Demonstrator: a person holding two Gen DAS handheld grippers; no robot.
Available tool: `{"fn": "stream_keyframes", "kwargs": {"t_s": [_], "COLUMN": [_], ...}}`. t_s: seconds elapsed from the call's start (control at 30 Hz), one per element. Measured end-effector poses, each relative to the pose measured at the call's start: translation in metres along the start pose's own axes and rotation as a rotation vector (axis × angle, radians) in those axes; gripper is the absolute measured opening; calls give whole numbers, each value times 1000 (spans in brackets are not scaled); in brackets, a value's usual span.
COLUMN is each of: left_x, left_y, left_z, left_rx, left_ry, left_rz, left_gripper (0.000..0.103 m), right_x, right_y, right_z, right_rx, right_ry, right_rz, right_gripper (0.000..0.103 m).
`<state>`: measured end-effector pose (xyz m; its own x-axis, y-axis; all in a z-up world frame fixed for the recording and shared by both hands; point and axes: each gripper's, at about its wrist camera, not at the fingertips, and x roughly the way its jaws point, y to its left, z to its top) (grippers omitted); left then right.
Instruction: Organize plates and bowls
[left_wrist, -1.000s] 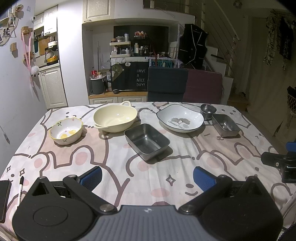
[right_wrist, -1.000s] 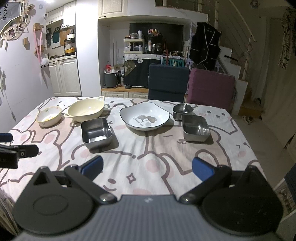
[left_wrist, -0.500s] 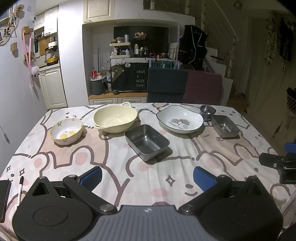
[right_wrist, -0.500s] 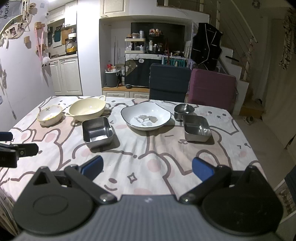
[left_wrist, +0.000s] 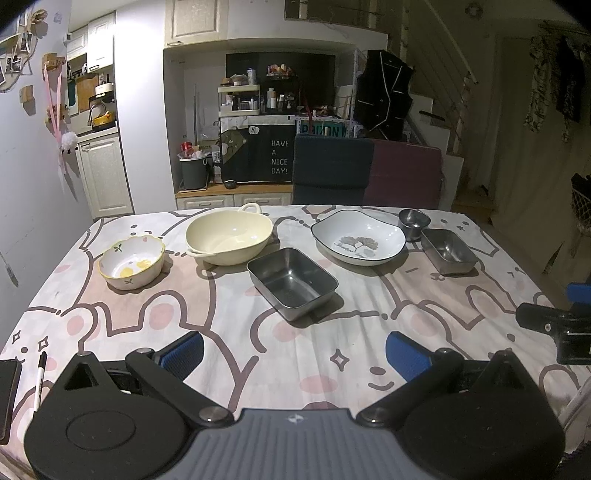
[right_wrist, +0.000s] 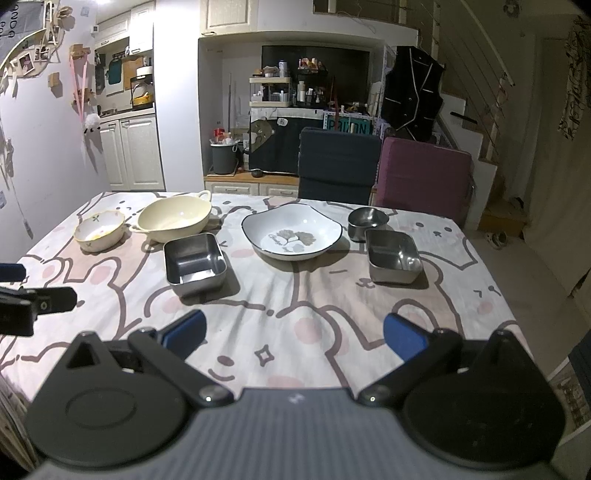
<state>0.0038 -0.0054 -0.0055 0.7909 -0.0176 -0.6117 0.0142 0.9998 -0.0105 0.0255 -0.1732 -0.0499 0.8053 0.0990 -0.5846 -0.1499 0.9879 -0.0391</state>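
Both grippers idle above the near table edge; sorting not begun.
Left gripper (left_wrist: 294, 350) and right gripper (right_wrist: 294, 334) stand wide, empty; large steel tray (left_wrist: 291, 282) lies frame centre, nearest, probably first.

Place: lived-in home, dining corner | Proof: table (left_wrist: 258, 332) under a cartoon-rabbit cloth, two chairs (right_wrist: 338, 162) at 12 o'clock | 10 o'clock — white kitchen cabinets (right_wrist: 133, 151) | 12 o'clock — cluttered shelf rack (left_wrist: 240, 99) | 2 o'clock: staircase (right_wrist: 480, 92), hung jacket (right_wrist: 413, 88)
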Motion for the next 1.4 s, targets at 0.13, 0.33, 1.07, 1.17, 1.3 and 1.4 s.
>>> {"fn": "stream_keyframes", "kwargs": {"t_s": [0.13,0.33,1.07,1.17,1.3,1.4], "left_x": [0,0,4,11,26,39], "left_y": [0,0,0,0,1,1], "left_z": [0,0,-1,2,7,12], "left_rx": [0,0,-2,-7,-16,-30], "left_ry": [0,0,10,23,45,70], "left_rz": [0,0,-2,-3,-7,-10], "left_gripper": [103,103,103,103,103,103], "right_x": [0,0,2,6,16,26], "right_y": [0,0,-3,-6,-10,-13], "right_z": [0,0,1,2,6,10], "right_rx": [0,0,8,17,28,38], "right_ry": [0,1,15,26,52,77], "right_rz": [0,0,4,1,-2,-2], "right_gripper": [103,103,103,103,103,103]}}
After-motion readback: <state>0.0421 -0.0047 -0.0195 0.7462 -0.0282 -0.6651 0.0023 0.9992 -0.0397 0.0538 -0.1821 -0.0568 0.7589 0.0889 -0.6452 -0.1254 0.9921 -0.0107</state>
